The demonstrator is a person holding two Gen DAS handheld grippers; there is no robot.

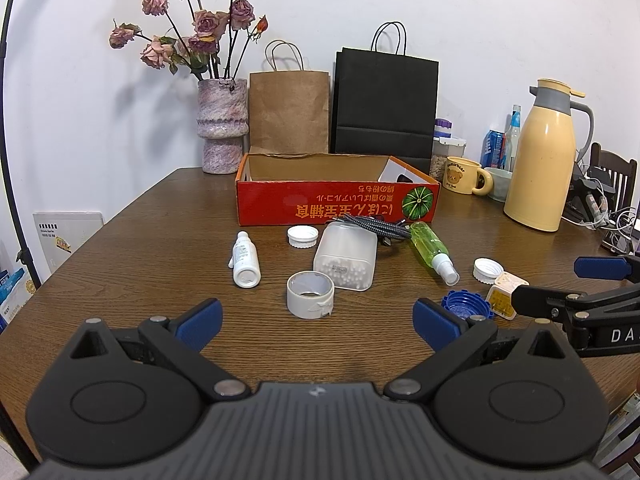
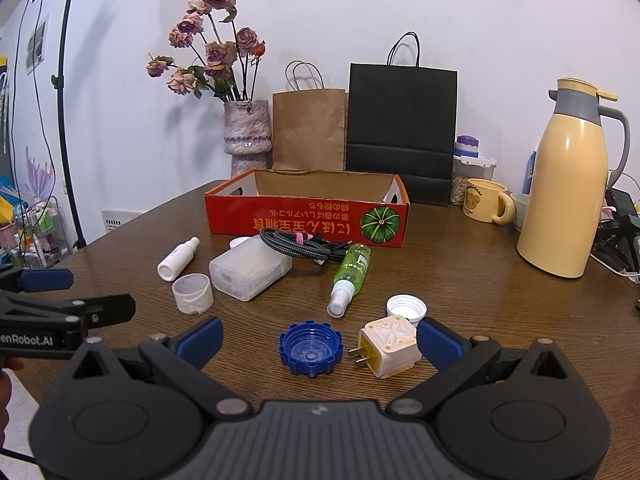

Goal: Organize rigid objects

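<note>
The red box point(image 2: 307, 216) is set open-topped at the back of the worktop point(image 2: 460, 300), apparently empty, presumably to receive the loose items scattered before it. Both the left tongs point(image 1: 318, 320) and right tongs point(image 2: 319, 340) are held released, the right ones framing the blue cap point(image 2: 311, 348) and plug adapter point(image 2: 390, 346).

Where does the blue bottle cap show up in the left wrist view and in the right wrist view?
Left wrist view: the blue cap sits low and right of centre, partly hidden behind that gripper's right finger.
Right wrist view: low centre, in full view, left of the white plug adapter.
Shared landmark: the red cardboard box stands behind the clutter in both.
</note>
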